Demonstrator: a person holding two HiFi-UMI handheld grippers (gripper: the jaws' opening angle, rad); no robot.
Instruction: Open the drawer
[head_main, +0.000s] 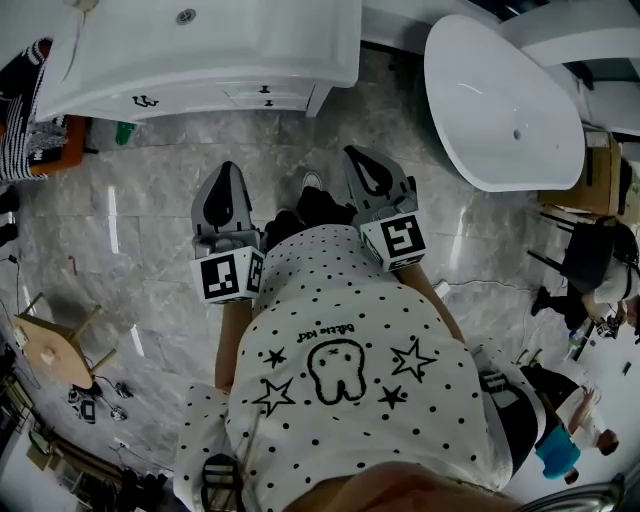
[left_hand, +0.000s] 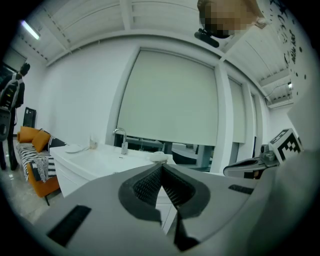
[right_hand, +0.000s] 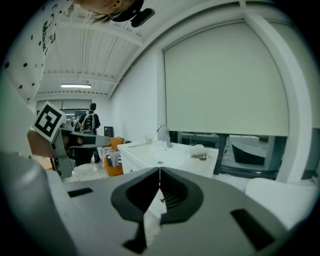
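the drawer (head_main: 262, 96) sits shut in the front of a white vanity (head_main: 300, 40) at the top of the head view. two small dark knobs stand one above the other on it, and i cannot tell which of the stacked fronts is meant. its face is turned toward the person and its long axis runs side to side across that view, so it likely pulls out toward the person, down the picture. a stretch of grey marble floor (head_main: 150, 230) lies between the vanity and the left gripper (head_main: 227, 170) and right gripper (head_main: 360, 158). both point at the vanity and are well apart from it. each gripper view shows its jaws pressed together with nothing between them. this looks like the approach step, with no contact made yet. the next move calls for closing the gap, spreading one pair of jaws, and setting them around a knob before pulling straight back. a white bathtub (head_main: 500, 100) stands off to the right.
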